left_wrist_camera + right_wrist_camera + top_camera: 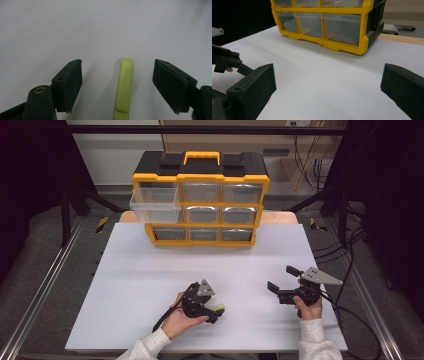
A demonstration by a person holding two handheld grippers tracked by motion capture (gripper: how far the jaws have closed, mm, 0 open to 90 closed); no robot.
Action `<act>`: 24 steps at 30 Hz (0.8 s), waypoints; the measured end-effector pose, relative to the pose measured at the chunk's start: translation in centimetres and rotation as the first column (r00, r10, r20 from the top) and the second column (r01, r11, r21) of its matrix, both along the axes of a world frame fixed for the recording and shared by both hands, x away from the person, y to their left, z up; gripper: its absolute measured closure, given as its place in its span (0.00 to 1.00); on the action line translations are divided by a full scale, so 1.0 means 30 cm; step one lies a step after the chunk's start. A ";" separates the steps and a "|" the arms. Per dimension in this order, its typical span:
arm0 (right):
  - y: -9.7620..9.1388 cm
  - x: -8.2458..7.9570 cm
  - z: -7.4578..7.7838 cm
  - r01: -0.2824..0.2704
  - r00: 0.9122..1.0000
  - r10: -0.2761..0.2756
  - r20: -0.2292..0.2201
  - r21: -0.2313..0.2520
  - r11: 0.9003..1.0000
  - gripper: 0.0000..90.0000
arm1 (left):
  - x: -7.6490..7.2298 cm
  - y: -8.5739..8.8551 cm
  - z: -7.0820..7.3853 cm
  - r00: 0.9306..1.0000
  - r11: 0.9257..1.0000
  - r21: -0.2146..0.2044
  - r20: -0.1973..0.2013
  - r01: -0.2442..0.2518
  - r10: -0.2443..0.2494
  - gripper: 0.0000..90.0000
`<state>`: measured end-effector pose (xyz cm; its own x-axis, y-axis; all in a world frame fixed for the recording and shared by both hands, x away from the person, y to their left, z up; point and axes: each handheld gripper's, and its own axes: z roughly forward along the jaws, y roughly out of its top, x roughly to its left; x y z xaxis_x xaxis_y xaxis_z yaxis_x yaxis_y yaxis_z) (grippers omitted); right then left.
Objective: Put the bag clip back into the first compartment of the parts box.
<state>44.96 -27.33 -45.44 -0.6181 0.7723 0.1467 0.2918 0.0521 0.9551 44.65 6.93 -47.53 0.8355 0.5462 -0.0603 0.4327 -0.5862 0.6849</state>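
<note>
The bench (150, 270) is a wide white board, and it is bare over most of its surface. At its 12 o'clock edge stands a yellow and black drawer cabinet (200, 200) with three rows of clear drawers. One clear drawer (156, 202), at the cabinet's upper left, is pulled out toward the person; from above it looks empty, but I cannot be sure.

At 3 o'clock from the middle of the bench the right tongs (284, 282) are held up in the person's hand. Their jaws are spread wide and nothing is between them. In the right gripper view they look across the bench to the lower drawers of the cabinet.

Near 6 o'clock are the left tongs (219, 311), tipped down to the bench surface. Their jaws are also spread.

The smallest thing is a slim lime-green piece (124, 87); what it is I cannot tell. In the left gripper view it lies flat on the bench between the two open jaws, a little nearer to the right one, and touches neither. Its long axis runs along the direction in which the tongs point, so the jaws stand at its two long sides. In the high view it shows just at the tip of the left tongs.

I judge that the left hand is much nearer, and closing the jaws across the narrow width is the move that comes next. The piece is thin and low, so the jaws may slip over it.
</note>
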 end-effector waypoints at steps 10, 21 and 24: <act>0.000 0.000 0.000 -0.001 1.000 0.001 -0.003 -0.001 1.000 0.00 | -0.009 -0.007 -0.004 1.000 1.000 0.015 -0.014 0.003 -0.003 0.52; -0.001 0.001 0.000 -0.001 1.000 0.001 -0.002 -0.001 1.000 0.00 | -0.014 -0.016 -0.008 1.000 0.999 0.043 -0.009 0.012 -0.011 0.68; 0.000 0.001 0.000 -0.001 1.000 0.001 -0.003 -0.001 1.000 0.00 | -0.015 -0.018 -0.010 1.000 0.999 0.048 -0.005 0.009 -0.009 0.71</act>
